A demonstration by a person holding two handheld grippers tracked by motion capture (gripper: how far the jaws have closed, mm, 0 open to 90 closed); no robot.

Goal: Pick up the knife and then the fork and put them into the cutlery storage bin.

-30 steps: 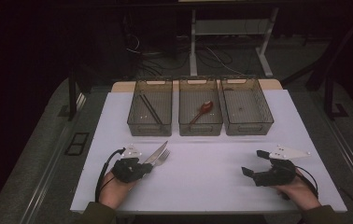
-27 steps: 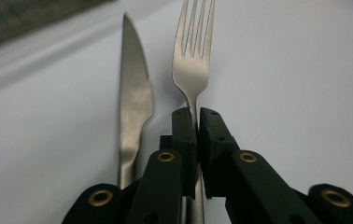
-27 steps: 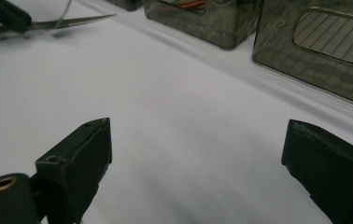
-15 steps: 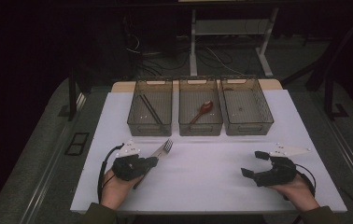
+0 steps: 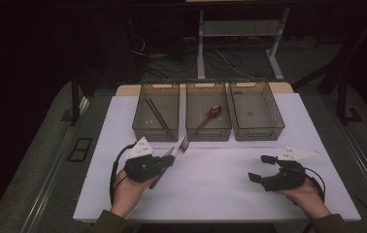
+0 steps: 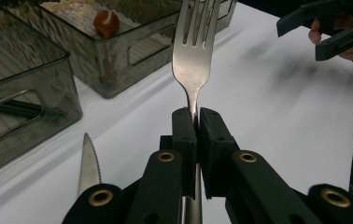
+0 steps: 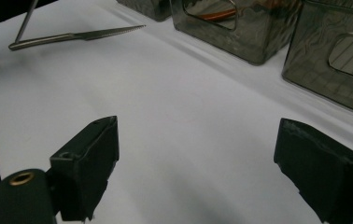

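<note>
Left gripper (image 6: pixel 197 122) is clamped on the neck of a fork (image 6: pixel 194 56), tines raised toward the middle bin (image 5: pixel 208 112). A knife (image 6: pixel 88 164) lies on the white table (image 5: pixel 220 189), just beside that gripper. Right gripper (image 5: pixel 261 168) stands wide with nothing between its pads, having just narrowed slightly, well apart from the bin.

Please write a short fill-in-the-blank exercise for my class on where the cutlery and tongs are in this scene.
1. The left tongs are shut on a ____.
2. The red spoon lies in the ____ bin of the three.
3. The knife lies on the white ____.
4. The right tongs are ____ with nothing between them.

Missing words: fork; middle; table; open
</note>
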